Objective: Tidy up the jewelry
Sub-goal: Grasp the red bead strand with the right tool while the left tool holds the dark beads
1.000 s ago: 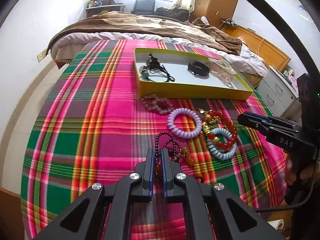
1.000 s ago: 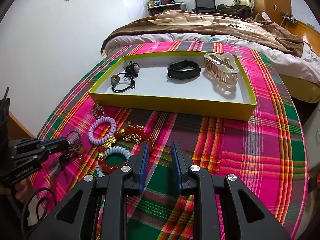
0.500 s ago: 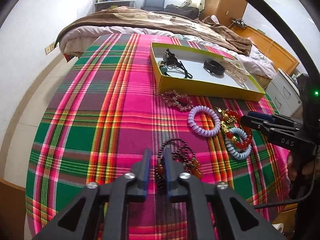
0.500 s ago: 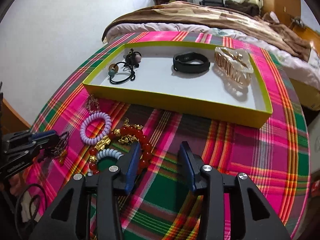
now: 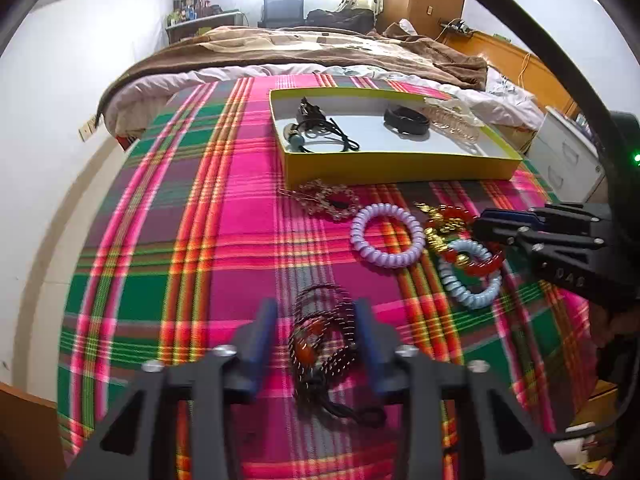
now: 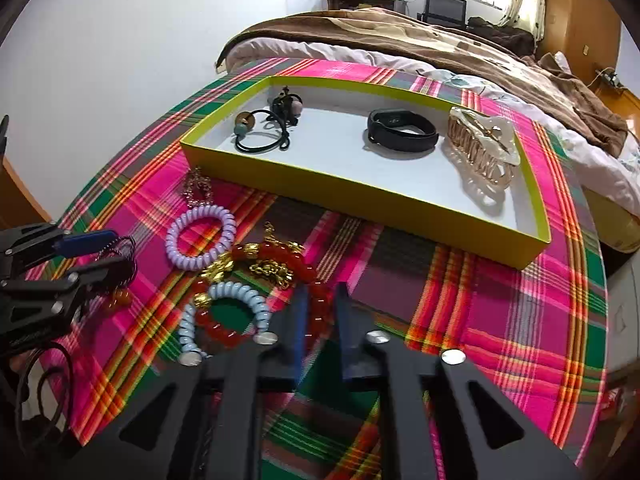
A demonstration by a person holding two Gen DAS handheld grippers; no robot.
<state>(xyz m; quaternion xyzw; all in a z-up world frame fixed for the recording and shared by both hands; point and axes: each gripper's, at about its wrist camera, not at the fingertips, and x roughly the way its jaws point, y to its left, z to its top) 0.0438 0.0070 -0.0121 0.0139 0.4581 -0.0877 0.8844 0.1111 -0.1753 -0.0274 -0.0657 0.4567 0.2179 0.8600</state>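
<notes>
A yellow tray (image 5: 400, 166) (image 6: 360, 204) holds black hair ties (image 6: 264, 132), a black band (image 6: 400, 130) and a clear hair claw (image 6: 480, 148). On the plaid cloth lie a dark beaded bracelet (image 5: 324, 344), a purple coil tie (image 5: 386, 236) (image 6: 200, 236), a red and gold bracelet (image 5: 460, 236) (image 6: 276, 264), a blue coil tie (image 5: 468, 280) (image 6: 224, 308) and a crystal piece (image 5: 328, 200). My left gripper (image 5: 316, 320) is open, its fingers either side of the dark bracelet. My right gripper (image 6: 322, 304) has its jaws apart over the red bracelet.
The plaid-covered table (image 5: 200, 220) stands against a bed with a brown blanket (image 5: 320, 52). A white wall runs along the left. A white cabinet (image 5: 568, 152) stands at the right. The table edge is near on the right (image 6: 600, 280).
My left gripper has opened and let the dark bracelet down onto the cloth. My right gripper has moved left over the red bracelet and narrowed its jaws.
</notes>
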